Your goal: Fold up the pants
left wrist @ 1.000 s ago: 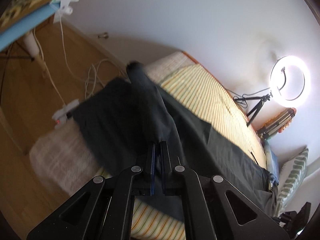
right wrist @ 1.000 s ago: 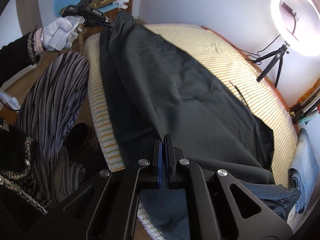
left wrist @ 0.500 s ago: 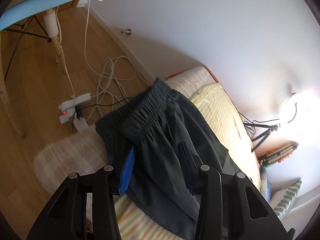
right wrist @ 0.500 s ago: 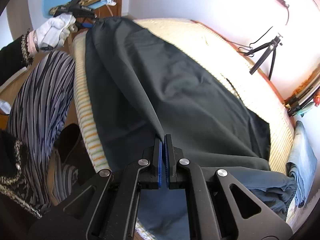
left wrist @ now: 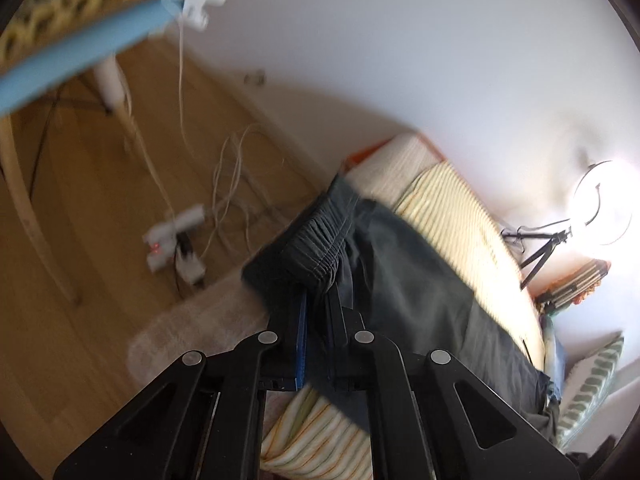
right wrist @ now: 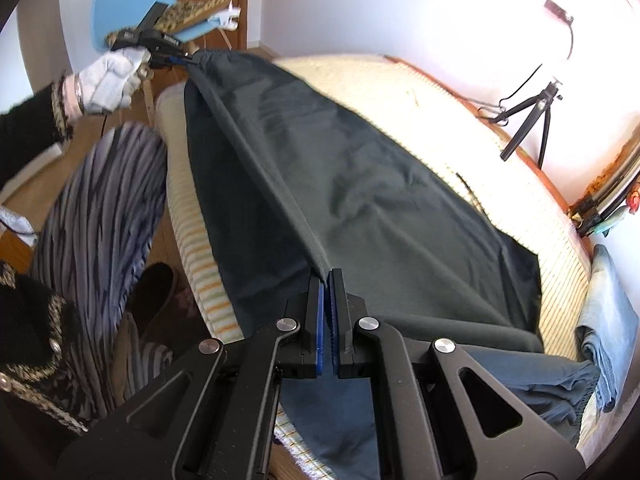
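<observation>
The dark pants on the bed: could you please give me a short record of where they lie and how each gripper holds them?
pants: dark pants spread along the striped bed
left gripper: left gripper shut on the gathered waistband
right gripper: right gripper shut on a fabric fold
fabric between grippers: pulled into a ridge
nearby: folded jeans

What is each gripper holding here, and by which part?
Both hold the dark pants: the left gripper pinches the gathered waistband, the right gripper a raised fold along one leg's edge.

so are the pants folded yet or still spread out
Still spread out: the dark pants lie lengthwise on the striped bed, one edge pulled taut between the left tool and right tool.
</observation>
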`<state>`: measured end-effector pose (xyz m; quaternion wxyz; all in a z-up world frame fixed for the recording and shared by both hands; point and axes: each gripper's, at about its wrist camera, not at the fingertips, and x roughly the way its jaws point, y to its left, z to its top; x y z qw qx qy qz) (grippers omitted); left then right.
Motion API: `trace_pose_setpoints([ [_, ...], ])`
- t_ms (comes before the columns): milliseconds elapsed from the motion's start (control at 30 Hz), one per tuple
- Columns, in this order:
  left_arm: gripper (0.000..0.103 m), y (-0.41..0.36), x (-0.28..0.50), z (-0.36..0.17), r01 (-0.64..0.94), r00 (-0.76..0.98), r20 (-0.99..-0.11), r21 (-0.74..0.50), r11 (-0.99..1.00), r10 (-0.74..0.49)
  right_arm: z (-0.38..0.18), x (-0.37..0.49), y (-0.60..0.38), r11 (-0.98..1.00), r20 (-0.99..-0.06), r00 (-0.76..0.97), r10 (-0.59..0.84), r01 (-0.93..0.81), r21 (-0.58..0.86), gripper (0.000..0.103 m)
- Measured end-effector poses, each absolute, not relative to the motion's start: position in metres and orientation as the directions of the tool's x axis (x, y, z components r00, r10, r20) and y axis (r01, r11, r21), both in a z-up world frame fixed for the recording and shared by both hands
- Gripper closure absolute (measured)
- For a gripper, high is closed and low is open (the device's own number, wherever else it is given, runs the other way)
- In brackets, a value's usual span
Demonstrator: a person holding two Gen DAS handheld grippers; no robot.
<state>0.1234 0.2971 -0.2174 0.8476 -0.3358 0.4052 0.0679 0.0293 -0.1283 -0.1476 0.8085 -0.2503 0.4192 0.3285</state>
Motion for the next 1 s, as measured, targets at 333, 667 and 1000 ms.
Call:
trace_pose_setpoints([
  [333,0.072,0.298,0.11,-0.205,-0.436,0.636,-0.771,-0.407,0.803,-0.045,-0.17,0.034,-0.144,0.724,-0.862,0.352,0.365,-0.69,0.025,0.096],
  [667,0.072,0.247,0.108,-0.152,-0.287,0.703,-0.704,-0.407,0.867,-0.097,-0.137,0.009,-0.186,0.83,-0.775,0.481,0.41,-0.549,0.098,0.062],
  [1000,0.048,0.084,0.152,-0.115,0.135,0.629,-0.646,-0.456,0.879,-0.432,-0.111,-0.018,-0.26,0.968,-0.74,0.636,0.221,-0.237,0.086,0.043],
])
